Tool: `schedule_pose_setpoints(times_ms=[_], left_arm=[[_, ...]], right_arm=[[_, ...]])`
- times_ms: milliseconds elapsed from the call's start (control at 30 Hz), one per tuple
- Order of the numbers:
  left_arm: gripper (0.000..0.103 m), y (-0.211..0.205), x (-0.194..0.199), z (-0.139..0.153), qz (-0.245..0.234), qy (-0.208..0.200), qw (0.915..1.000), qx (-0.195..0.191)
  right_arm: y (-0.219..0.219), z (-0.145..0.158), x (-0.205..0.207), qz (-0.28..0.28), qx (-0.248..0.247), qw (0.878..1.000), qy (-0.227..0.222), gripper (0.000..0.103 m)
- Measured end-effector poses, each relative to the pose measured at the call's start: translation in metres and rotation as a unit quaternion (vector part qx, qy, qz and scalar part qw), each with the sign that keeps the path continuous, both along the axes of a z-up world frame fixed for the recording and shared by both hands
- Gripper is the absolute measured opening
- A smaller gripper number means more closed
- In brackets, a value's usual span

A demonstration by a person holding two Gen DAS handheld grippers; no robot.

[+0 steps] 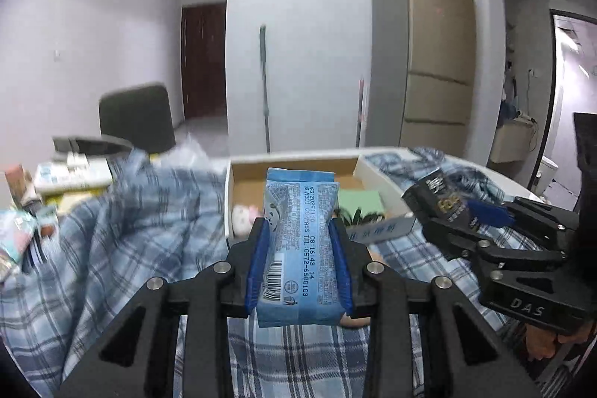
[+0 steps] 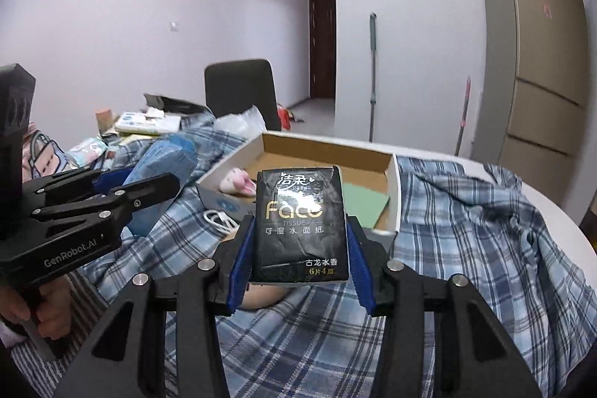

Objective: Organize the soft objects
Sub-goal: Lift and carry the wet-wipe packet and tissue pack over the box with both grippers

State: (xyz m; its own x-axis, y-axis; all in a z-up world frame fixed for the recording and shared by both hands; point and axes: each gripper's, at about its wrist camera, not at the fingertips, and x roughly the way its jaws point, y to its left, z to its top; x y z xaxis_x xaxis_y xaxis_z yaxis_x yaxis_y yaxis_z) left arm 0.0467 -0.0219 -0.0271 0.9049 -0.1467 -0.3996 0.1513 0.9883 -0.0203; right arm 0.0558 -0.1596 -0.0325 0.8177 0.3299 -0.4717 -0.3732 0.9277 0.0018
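My left gripper (image 1: 298,224) is shut on a light blue tissue pack (image 1: 298,260), which stands upright between the blue pads. In the right wrist view that left gripper (image 2: 149,179) and its blue pack (image 2: 164,166) show at the left. My right gripper (image 2: 300,224) is shut on a black "Face" tissue pack (image 2: 300,230); from the left wrist it appears at the right, gripper (image 1: 459,215) and black pack (image 1: 440,200). Both packs hang just short of an open cardboard box (image 2: 397,196) that holds a pink plush toy (image 2: 235,181) and a green sheet (image 2: 363,200).
A blue plaid cloth (image 2: 466,230) covers the round table around the box. A white cable (image 2: 220,221) lies by the box's near-left corner. Papers and packets (image 2: 145,122) crowd the far left. A dark chair (image 2: 240,92) stands behind. A hand (image 2: 48,308) grips the left handle.
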Motion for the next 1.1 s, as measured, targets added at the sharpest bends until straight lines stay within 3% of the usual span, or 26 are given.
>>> schedule_pose_setpoints(times_ms=[67, 333, 667, 967, 1100], left_arm=[[0.035, -0.001, -0.009, 0.005, -0.002, -0.028, 0.9996, 0.003], [0.035, 0.002, -0.019, 0.023, 0.011, -0.066, 0.9977, 0.007], [0.035, 0.006, -0.009, 0.091, -0.002, -0.154, 0.9881, 0.005], [0.035, 0.009, 0.055, 0.114, 0.035, -0.159, 0.9861, -0.031], [0.035, 0.015, 0.076, 0.108, 0.039, -0.145, 0.987, -0.056]], right_arm=[[0.0, 0.002, -0.002, -0.005, 0.001, 1.0, -0.008, 0.046], [-0.006, 0.014, -0.006, -0.004, 0.025, 0.999, -0.026, 0.046], [-0.003, 0.069, -0.002, -0.033, 0.016, 0.995, -0.092, 0.046], [0.01, 0.114, 0.036, -0.072, -0.005, 0.985, -0.154, 0.046], [0.005, 0.113, 0.061, -0.081, 0.031, 0.987, -0.135, 0.046]])
